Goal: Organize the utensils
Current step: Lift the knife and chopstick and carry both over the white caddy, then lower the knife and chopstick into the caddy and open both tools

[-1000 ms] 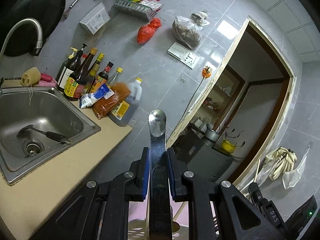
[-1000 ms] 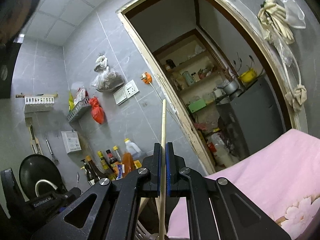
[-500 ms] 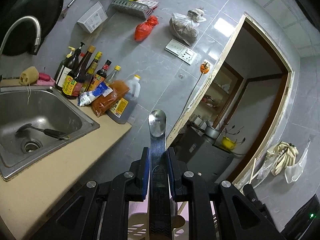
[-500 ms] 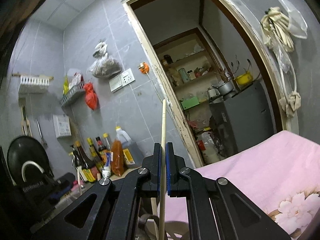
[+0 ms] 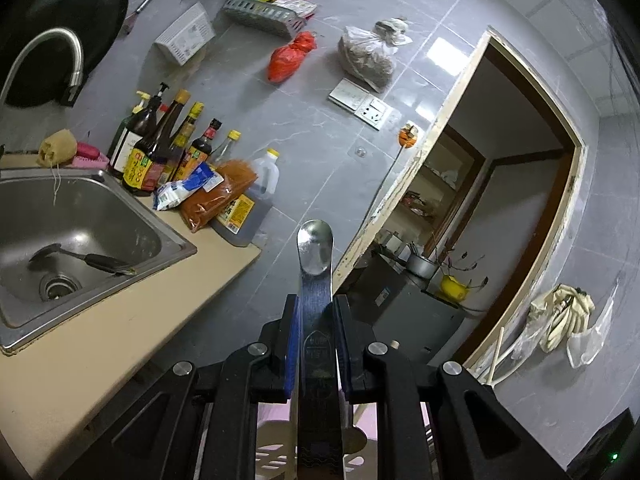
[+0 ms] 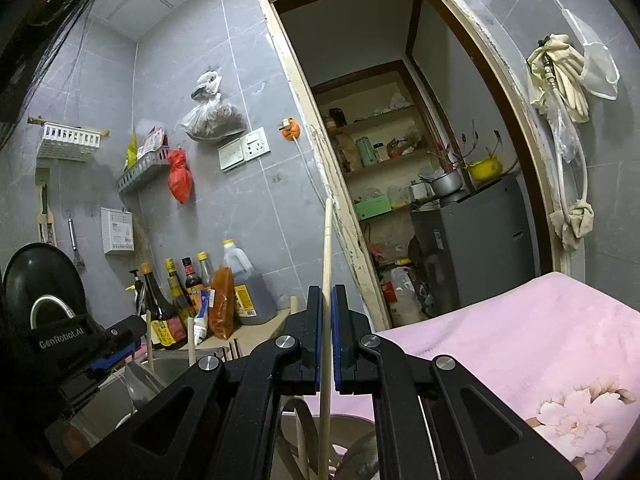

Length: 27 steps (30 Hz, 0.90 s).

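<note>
One view: sink [image 5: 168, 236] ladle [image 5: 80, 258]; other: pink cloth [image 6: 520, 332].

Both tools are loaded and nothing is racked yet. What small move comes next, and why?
Probably lower the right tool first, to slot its chopstick among the upright sticks beside the sink. It is clamped shut on that chopstick, while the left tool grips a metal spoon, so neither can pick anything else up.
</note>
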Tool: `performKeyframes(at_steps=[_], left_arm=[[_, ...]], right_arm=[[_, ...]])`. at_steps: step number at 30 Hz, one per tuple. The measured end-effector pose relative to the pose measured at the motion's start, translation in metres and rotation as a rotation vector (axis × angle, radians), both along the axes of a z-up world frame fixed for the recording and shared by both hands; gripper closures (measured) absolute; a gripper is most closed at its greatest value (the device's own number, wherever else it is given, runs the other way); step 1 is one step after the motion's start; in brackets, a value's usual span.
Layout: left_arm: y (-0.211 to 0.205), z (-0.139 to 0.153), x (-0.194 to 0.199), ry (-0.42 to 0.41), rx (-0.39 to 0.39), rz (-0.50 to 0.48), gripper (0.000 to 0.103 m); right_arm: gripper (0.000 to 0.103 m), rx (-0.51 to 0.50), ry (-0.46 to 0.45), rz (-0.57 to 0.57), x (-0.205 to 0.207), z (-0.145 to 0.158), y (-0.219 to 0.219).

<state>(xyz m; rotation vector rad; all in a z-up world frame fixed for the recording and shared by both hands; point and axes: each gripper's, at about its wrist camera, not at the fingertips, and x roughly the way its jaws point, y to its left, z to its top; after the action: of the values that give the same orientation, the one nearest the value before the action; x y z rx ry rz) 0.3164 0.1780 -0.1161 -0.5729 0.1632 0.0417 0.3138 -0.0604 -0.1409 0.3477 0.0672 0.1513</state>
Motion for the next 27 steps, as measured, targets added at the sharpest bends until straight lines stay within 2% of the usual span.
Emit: performKeyframes(at_steps=[17,19,21,23,27], left_arm=[[-0.005,-0.003,-0.011,0.028,0.074,-0.031,0.087],[-0.007,-0.002,-0.012,0.033,0.091,-0.041,0.086],[-0.008,0.0,-0.014,0.035,0.099,-0.052,0.086],[-0.01,0.003,-0.015,0.037,0.107,-0.06,0.084],[-0.015,0.009,-0.017,0.055,0.131,-0.082,0.078]], right_arm=[[0.098,-0.022,0.043,0.037,-0.008,0.001,0.0],[0.096,-0.022,0.052,0.04,-0.01,0.001,-0.001],[0.087,-0.024,0.06,0.04,-0.013,0.002,-0.003],[0.082,-0.023,0.069,0.038,-0.015,0.004,-0.005],[0.079,-0.032,0.084,0.028,-0.021,0.011,-0.011]])
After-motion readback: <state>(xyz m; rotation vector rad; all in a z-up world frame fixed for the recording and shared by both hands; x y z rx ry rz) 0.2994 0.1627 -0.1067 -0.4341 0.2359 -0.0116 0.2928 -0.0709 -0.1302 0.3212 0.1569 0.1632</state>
